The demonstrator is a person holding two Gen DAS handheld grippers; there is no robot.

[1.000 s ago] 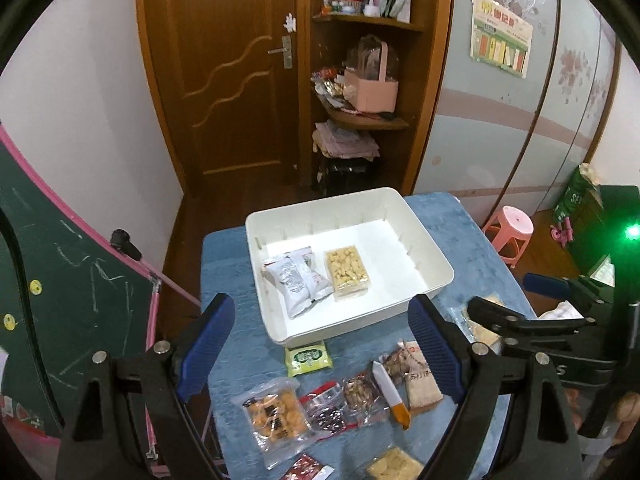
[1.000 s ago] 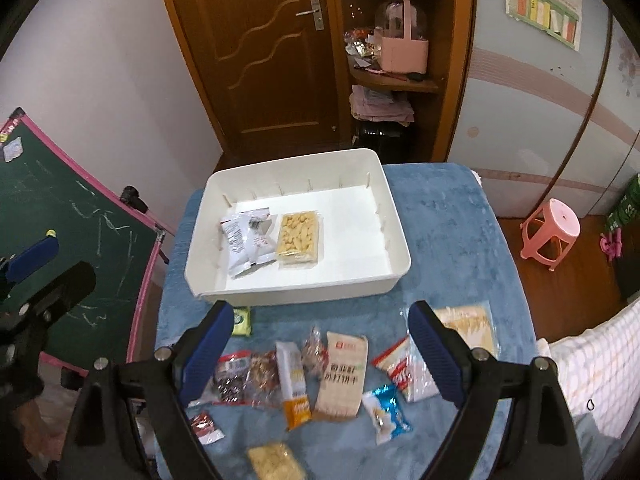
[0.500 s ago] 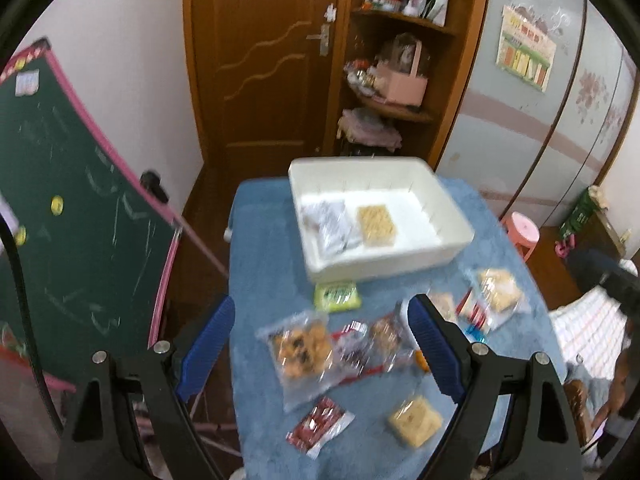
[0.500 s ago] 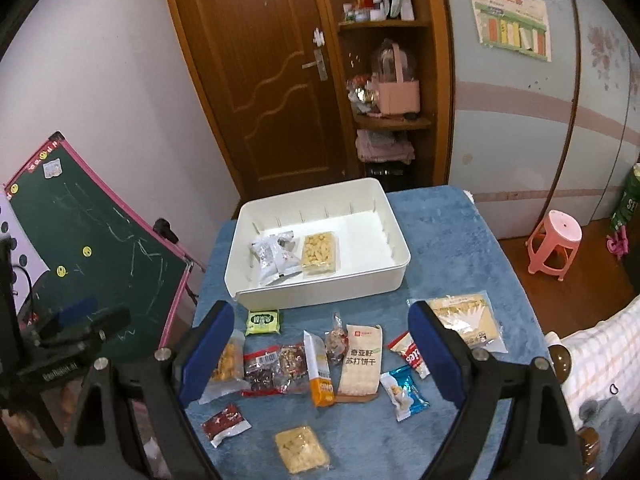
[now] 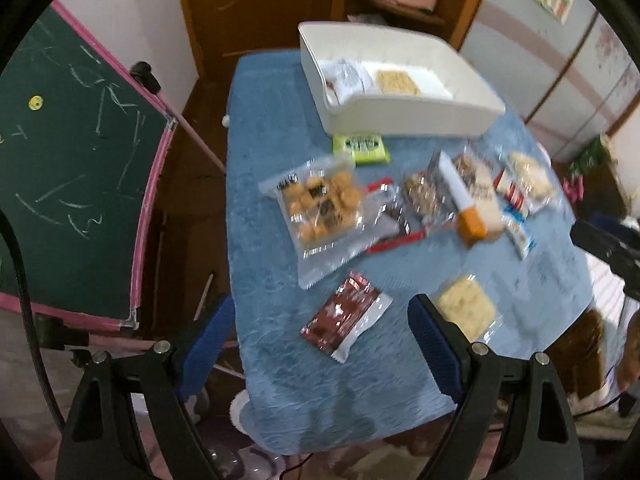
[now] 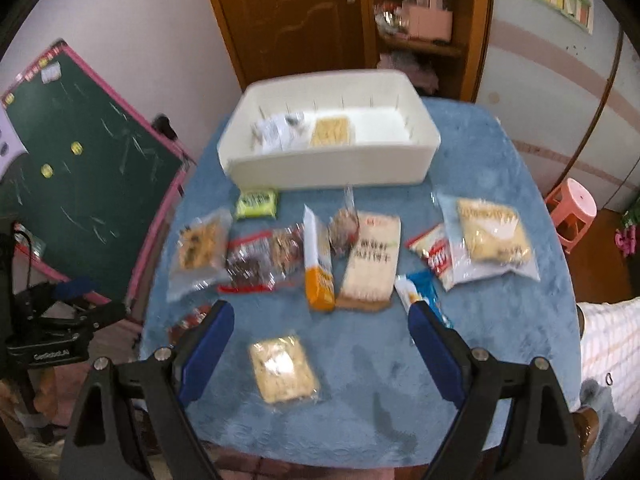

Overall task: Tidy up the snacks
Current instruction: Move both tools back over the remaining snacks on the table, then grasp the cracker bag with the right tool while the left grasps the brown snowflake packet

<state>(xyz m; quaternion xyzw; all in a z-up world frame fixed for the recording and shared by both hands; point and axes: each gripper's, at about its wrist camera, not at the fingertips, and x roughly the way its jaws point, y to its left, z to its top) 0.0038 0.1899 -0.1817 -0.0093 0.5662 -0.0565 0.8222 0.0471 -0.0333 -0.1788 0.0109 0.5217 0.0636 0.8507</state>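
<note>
Right wrist view: pale square cracker packet in clear wrap (image 6: 284, 368) is lying on the blue cloth, just ahead between the gaping, empty right gripper (image 6: 320, 344); long axis running away. Left gripper (image 5: 318, 344), likewise spread and empty, is hovering nearer the dark red foil sachet (image 5: 346, 320).

Probably a home room; wooden door (image 6: 296, 12), cluttered shelf (image 6: 420, 36), child's chalkboard (image 6: 88, 168), pink stool (image 6: 572, 208).
</note>
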